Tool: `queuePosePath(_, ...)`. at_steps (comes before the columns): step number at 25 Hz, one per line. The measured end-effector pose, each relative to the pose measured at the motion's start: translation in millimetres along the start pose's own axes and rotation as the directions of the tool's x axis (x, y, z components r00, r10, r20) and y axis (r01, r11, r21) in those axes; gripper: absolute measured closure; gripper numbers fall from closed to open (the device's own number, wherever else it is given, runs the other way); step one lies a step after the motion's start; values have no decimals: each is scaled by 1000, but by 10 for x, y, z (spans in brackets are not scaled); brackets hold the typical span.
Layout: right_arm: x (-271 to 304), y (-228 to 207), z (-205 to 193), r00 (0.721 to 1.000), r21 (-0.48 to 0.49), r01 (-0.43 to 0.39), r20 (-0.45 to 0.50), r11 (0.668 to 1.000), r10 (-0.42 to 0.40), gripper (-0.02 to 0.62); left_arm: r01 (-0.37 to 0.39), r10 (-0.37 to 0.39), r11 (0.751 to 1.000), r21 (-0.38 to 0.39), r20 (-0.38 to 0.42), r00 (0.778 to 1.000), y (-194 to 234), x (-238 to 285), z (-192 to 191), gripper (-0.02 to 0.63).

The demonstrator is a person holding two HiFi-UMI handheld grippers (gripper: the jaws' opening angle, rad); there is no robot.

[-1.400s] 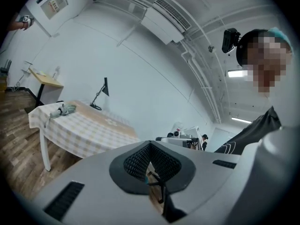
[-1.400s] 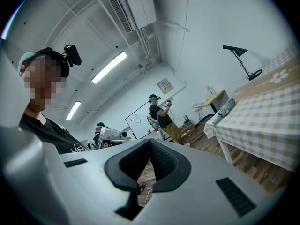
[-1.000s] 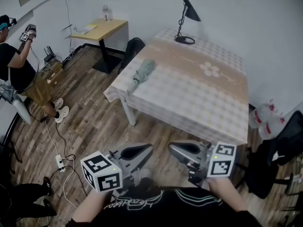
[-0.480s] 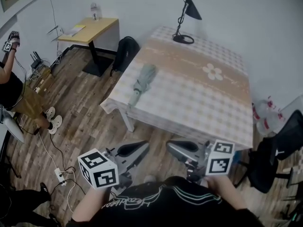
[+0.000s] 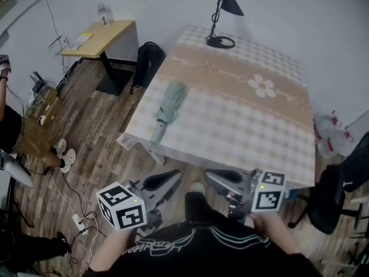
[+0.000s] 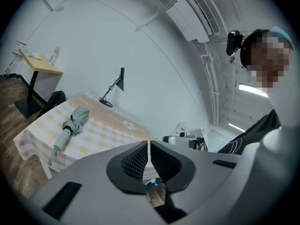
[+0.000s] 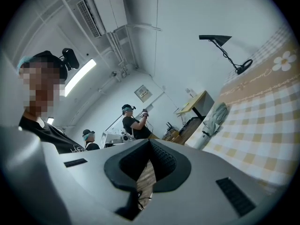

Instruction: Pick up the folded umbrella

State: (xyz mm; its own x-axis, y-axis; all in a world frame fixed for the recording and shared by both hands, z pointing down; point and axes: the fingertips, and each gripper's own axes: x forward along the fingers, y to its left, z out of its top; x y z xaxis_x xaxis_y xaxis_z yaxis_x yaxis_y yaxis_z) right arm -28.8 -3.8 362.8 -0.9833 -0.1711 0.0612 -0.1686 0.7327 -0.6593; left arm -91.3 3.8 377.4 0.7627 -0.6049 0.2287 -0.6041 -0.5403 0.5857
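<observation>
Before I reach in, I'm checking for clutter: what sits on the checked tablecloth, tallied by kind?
Folded umbrella: 1
Desk lamp: 1
Total: 2

Head view looks steeply down over the table (image 5: 242, 131) from its near side. Both gripper views look level from near that side; all three share table, umbrella (image 5: 167, 111) and lamp (image 5: 229, 2).

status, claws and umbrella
Left claw, right claw shut, empty, short of table. Folded umbrella flat near its left edge. Lamp at far end, out of the way.
</observation>
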Motion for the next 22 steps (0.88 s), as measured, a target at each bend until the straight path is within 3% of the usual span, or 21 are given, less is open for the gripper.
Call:
queuePosePath(6, 113, -576, 504, 1000, 24, -6, 14, 1000, 6, 583, -37, 37, 999, -2, -38, 999, 442, 474, 374, 607)
queuePosePath(10, 123, -1323, 1131, 1000, 53, -4, 18, 999, 3, 583, -81, 84, 996, 40, -60, 995, 920, 1145, 908, 606)
queuePosePath(12, 128, -1471, 1164, 1000, 69, 6, 17, 998, -7, 583, -111, 114, 993, 49, -66, 991, 1075, 1222, 950, 597)
queuePosePath(17, 145, -1663, 1111, 1000, 94, 23, 17, 995, -24, 583, -186, 189, 982, 42, -112, 976, 1440, 1229, 824, 468)
queuePosePath(22, 181, -1992, 1294, 1000, 107, 15, 1, 994, -16, 583, -306, 316, 948, 82, -153, 936, 1911, 1402, 879, 374)
